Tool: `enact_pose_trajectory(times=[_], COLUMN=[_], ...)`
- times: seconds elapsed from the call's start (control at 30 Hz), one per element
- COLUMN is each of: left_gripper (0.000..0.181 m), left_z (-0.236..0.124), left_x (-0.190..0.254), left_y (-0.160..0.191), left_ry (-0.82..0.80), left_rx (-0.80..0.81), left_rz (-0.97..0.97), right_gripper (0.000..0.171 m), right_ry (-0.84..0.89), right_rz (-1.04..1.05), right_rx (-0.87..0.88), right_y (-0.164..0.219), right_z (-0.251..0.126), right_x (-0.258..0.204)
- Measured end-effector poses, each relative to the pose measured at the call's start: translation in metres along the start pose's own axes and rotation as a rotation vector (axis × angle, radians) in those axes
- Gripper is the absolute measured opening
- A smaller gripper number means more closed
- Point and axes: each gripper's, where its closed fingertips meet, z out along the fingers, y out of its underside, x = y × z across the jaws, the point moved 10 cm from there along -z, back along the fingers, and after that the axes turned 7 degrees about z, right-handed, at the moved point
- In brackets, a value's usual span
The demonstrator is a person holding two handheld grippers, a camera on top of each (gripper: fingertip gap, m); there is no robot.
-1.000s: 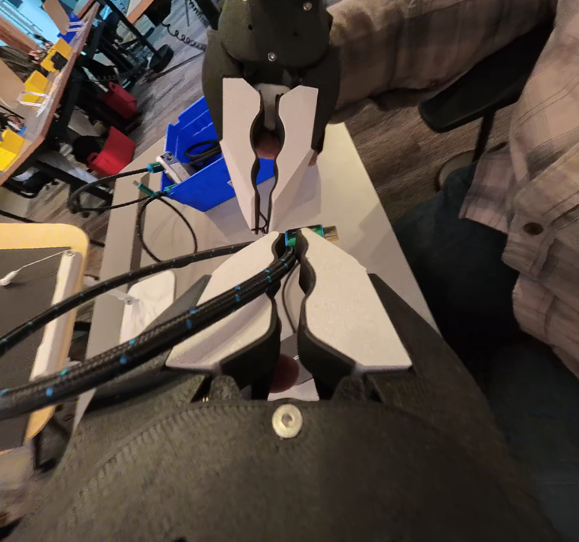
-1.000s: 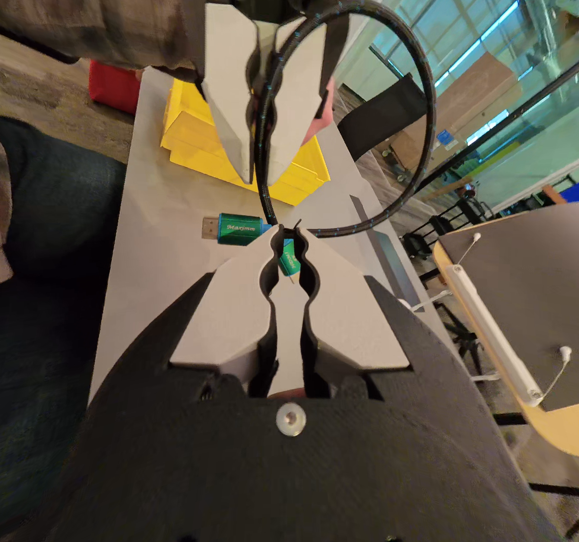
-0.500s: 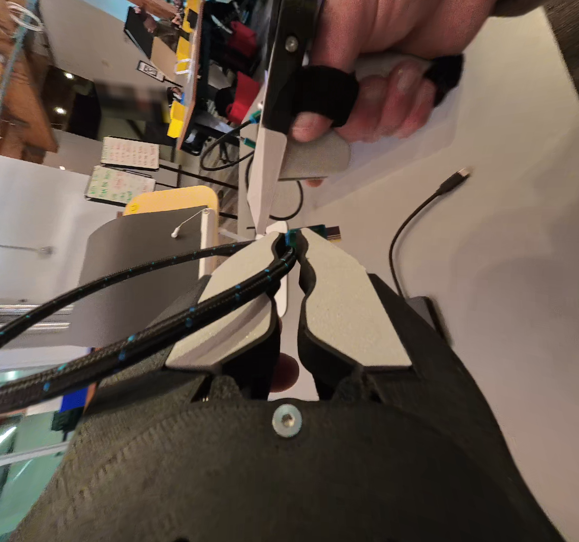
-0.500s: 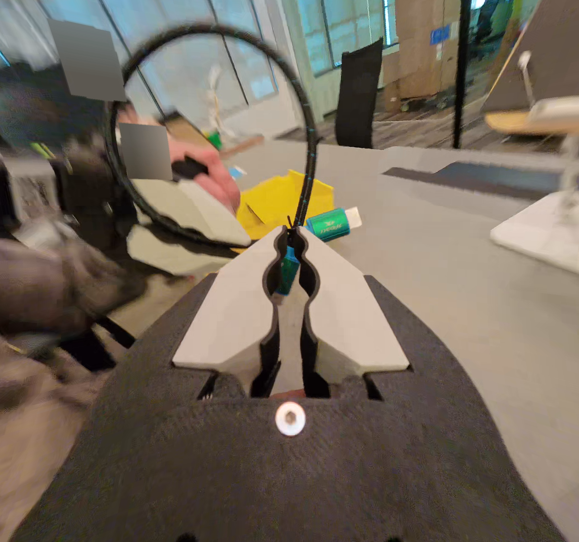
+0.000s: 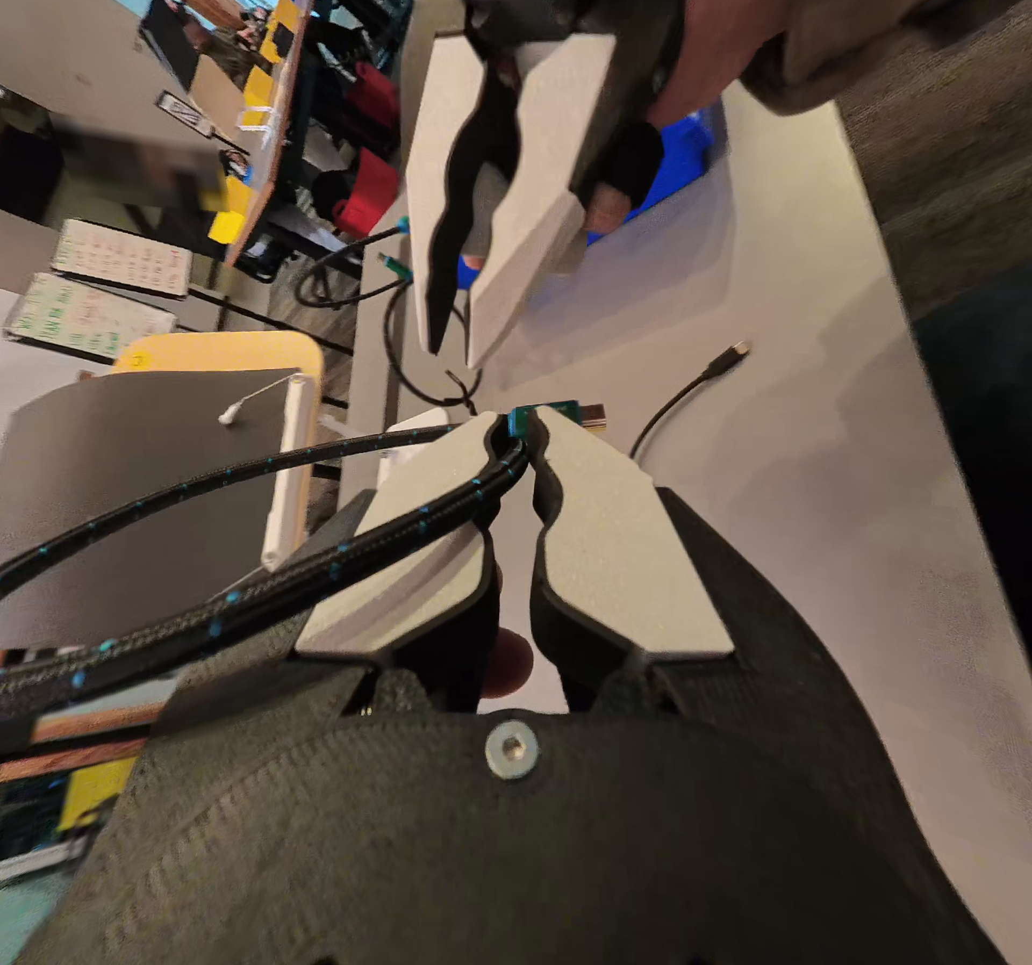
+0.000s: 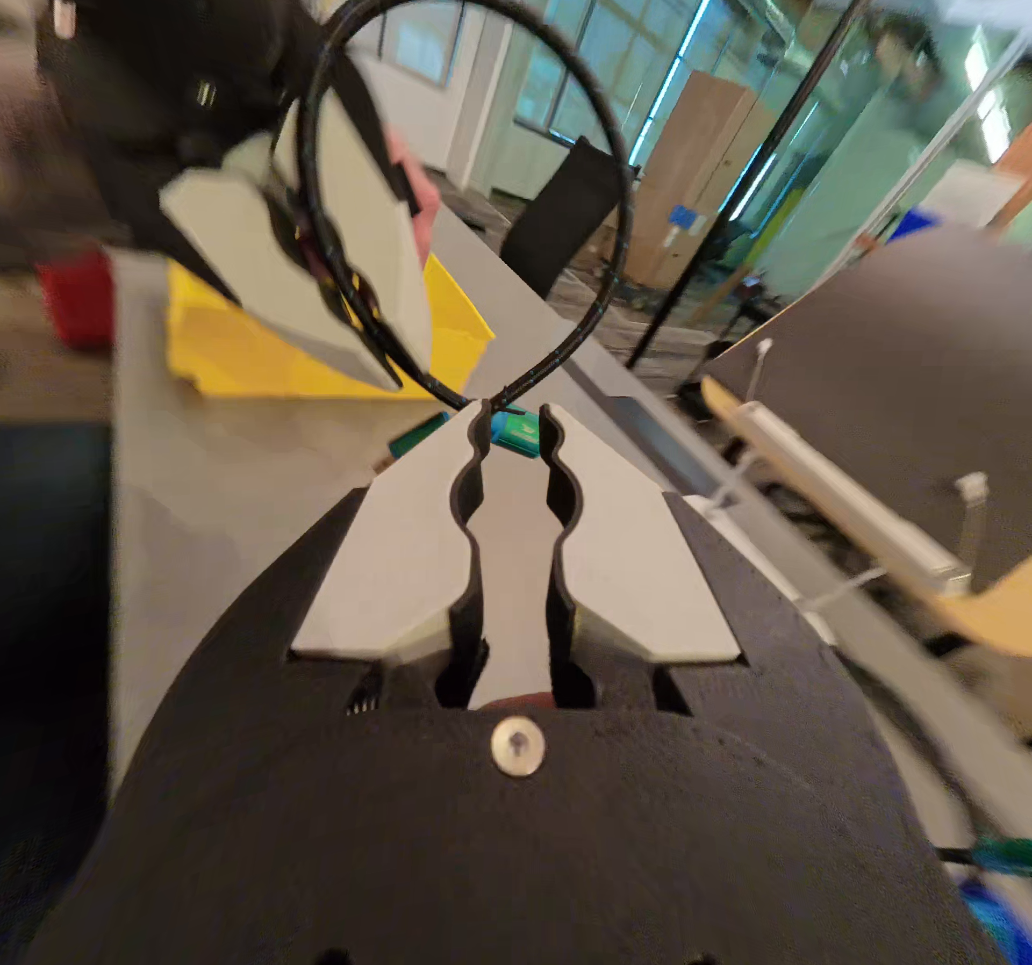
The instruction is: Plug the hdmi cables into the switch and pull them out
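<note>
My left gripper (image 5: 519, 416) is shut on a black braided hdmi cable (image 5: 335, 553) just behind its teal plug (image 5: 561, 409), whose metal end sticks out past the fingertips. The cable loops up in a ring (image 6: 608, 156) in the right wrist view. My right gripper (image 6: 514, 410) is open; a teal plug (image 6: 516, 433) shows in the gap at its tips, not pinched. A second green plug (image 6: 419, 433) lies just left of it. In the left wrist view the right gripper (image 5: 449, 352) hangs just above my left fingertips, jaws apart and empty. No switch is in view.
A blue bin (image 5: 687, 156) stands behind the right gripper and a yellow bin (image 6: 251, 352) at the table's other end. A thin black cable (image 5: 687, 385) lies on the white table (image 5: 782, 491). More green-tipped cables (image 5: 391, 263) hang at the far edge. A dark-topped table (image 5: 139, 491) stands alongside.
My right gripper has opened and released the teal plug it pinched a second ago. Both grippers have swung about; the left keeps its hold on the cable.
</note>
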Motion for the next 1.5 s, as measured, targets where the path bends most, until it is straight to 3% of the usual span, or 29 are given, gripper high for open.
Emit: enact_pose_trajectory(times=[0.13, 0.43, 0.6, 1.2, 1.33, 1.43, 1.5], left_gripper=[0.006, 0.006, 0.006, 0.006, 0.006, 0.006, 0.006], left_z=[-0.005, -0.007, -0.008, -0.004, -0.003, -0.002, -0.001], left_x=[-0.001, 0.001, 0.001, 0.007, 0.007, 0.009, 0.011], left_y=[0.001, -0.001, -0.001, -0.005, -0.005, -0.007, -0.008], left_ry=[0.07, 0.107, 0.129, 0.1, 0.095, 0.092, 0.095], left_rx=[0.044, 0.076, 0.107, 0.086, 0.074, 0.071, 0.063], left_rz=[-0.049, -0.061, -0.091, -0.036, -0.024, -0.01, 0.002], right_gripper=[0.015, 0.014, 0.002, 0.0, 0.022, 0.025, 0.017], right_ry=[0.057, 0.116, 0.117, -0.012, 0.017, 0.002, 0.005], right_rz=[-0.348, -0.58, -0.547, -0.415, -0.349, -0.31, -0.293], right_rx=[-0.08, -0.081, -0.044, -0.1, -0.092, -0.108, -0.117], right_y=[0.002, -0.002, -0.004, -0.004, -0.006, -0.005, -0.003], right_z=[0.005, 0.006, 0.006, 0.005, 0.004, 0.007, 0.009], right_x=[-0.019, -0.031, -0.03, -0.03, -0.024, -0.024, -0.024])
